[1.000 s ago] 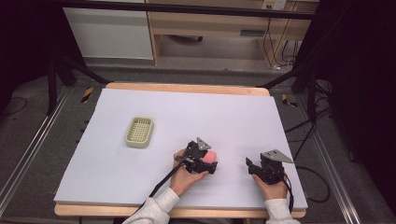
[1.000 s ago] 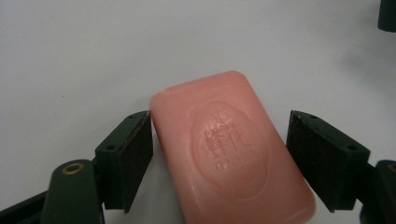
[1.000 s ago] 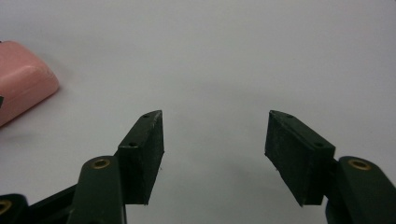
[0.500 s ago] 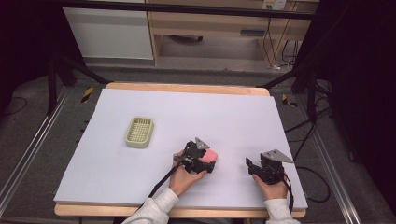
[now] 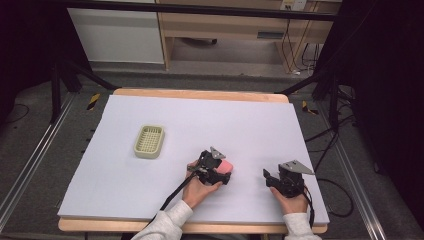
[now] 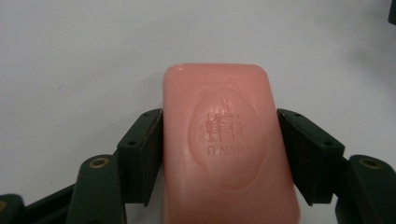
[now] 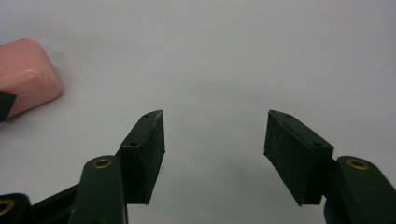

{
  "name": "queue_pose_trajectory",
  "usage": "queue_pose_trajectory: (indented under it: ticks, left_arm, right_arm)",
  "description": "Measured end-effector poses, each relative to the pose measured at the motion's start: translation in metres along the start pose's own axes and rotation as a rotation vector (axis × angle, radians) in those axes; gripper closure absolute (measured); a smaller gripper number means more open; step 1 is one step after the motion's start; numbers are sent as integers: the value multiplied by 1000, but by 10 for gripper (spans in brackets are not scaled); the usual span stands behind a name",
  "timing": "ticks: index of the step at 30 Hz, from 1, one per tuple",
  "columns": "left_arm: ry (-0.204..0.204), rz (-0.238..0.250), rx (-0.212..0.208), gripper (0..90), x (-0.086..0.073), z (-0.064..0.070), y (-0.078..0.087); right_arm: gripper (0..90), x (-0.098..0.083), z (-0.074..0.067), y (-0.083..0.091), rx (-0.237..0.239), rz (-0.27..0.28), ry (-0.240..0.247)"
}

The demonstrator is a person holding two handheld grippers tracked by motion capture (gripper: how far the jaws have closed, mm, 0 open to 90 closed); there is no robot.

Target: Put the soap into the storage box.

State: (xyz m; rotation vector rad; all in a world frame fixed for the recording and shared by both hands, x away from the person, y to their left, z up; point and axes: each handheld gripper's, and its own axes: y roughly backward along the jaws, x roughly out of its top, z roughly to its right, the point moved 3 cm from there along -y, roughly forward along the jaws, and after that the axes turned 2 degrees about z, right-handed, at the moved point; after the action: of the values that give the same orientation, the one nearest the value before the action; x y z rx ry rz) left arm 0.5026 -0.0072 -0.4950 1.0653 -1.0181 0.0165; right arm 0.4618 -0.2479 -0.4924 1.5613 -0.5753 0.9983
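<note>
Far to my left on the white table sheet [image 5: 150,200] sits a pale yellow-green slotted soap tray [image 5: 149,141], lying flat and well apart from both of my tools. Moving right, my left hand [image 5: 199,186] holds my left gripper [image 5: 224,172] low over the near middle of the sheet, its cable trailing back toward my sleeve. Between its jaws is a pink bar of soap [image 6: 229,144]; in the left gripper view both black pads [image 6: 141,156] press against the long sides of the bar, so I have it clamped, with its stamped oval face turned up toward the camera and its far end reaching past the jaw tips. In the high view the soap [image 5: 226,165] shows as a small pink patch at the gripper's far right side. Further right, near the table's near right corner, my right hand [image 5: 291,201] holds my right gripper [image 7: 214,140], its grey three-cornered plate on top. Its jaws stand wide apart with bare white sheet between them. At the left edge of the right gripper view I can see one rounded end of the soap [image 7: 25,74].
</note>
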Motion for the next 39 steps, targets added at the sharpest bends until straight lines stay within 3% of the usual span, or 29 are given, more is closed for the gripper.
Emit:
queue_pose_trajectory:
  ticks: [17, 39]
  left_arm:
    - [-1, -29, -14, 367, 2, -3, 3]
    - [-25, -4, -27, 374, 5, -13, 41]
  right_arm:
    - [381, 0, -1, 0, 12, 0, -5]
    - [381, 0, 0, 1, 4, 3, -6]
